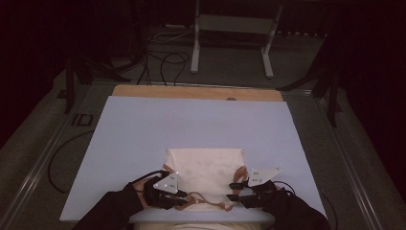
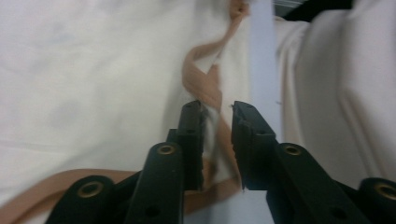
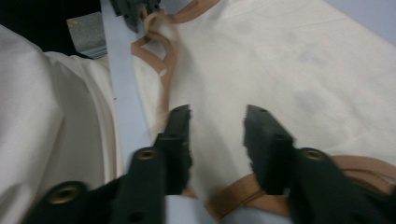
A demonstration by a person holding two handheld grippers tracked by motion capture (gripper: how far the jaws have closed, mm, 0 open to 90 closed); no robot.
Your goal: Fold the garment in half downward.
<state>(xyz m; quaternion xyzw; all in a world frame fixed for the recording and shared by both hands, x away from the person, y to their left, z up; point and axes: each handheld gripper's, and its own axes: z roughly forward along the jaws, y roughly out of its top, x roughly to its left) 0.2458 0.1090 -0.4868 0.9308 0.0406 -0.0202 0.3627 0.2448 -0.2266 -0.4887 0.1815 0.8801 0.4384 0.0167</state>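
Both grippers are hovering at the cream bag's (image 1: 206, 167) near edge: left gripper (image 2: 217, 116) slightly parted over the tan strap (image 2: 203, 84), right gripper (image 3: 217, 122) gaping wider, gripping nothing.

One cream cloth bag (image 1: 206, 167) on worktop (image 1: 143, 134). Two tan straps on bag: one at left side (image 1: 191, 199), one at right side (image 1: 239, 173). Two grippers: left gripper (image 1: 184, 194), right gripper (image 1: 231, 190), two black fingers (image 2: 191, 140) each. One metal stand (image 1: 234, 28) beyond worktop.
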